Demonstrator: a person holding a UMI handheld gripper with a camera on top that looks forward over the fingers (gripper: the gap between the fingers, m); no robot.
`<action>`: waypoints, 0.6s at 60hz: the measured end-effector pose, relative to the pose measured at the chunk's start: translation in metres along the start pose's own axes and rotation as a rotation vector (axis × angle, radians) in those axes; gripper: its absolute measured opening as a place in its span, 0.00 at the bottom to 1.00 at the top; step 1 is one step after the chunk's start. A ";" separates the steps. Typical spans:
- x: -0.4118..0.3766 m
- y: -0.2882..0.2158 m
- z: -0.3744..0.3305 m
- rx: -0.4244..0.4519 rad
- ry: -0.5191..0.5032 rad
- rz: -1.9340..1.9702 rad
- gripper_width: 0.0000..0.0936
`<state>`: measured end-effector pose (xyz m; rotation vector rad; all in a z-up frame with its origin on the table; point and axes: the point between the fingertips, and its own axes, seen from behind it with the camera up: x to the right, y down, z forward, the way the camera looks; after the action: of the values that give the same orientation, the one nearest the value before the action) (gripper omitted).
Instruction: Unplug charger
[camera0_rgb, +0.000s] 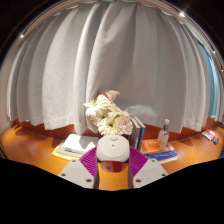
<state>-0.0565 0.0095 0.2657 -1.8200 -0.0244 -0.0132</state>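
Observation:
A white rounded charger (112, 145) with a dark reddish underside sits between my fingers, above the orange table (40, 160). My gripper (112, 156) is closed on it: the left magenta pad (89, 160) and the right one (136, 160) both press on its sides. No cable or socket shows; whatever lies under the charger is hidden.
A bunch of white flowers (109, 117) stands just beyond the charger. A stack of books (72, 148) lies to the left, and more books (160, 152) and a small bottle (165, 132) to the right. Pale curtains (110, 60) hang behind the table.

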 end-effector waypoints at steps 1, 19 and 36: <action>0.006 0.017 0.005 -0.033 0.000 0.006 0.41; 0.024 0.223 0.019 -0.410 -0.037 0.042 0.45; 0.009 0.243 0.026 -0.464 -0.084 0.007 0.70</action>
<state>-0.0416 -0.0254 0.0238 -2.2842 -0.0805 0.0678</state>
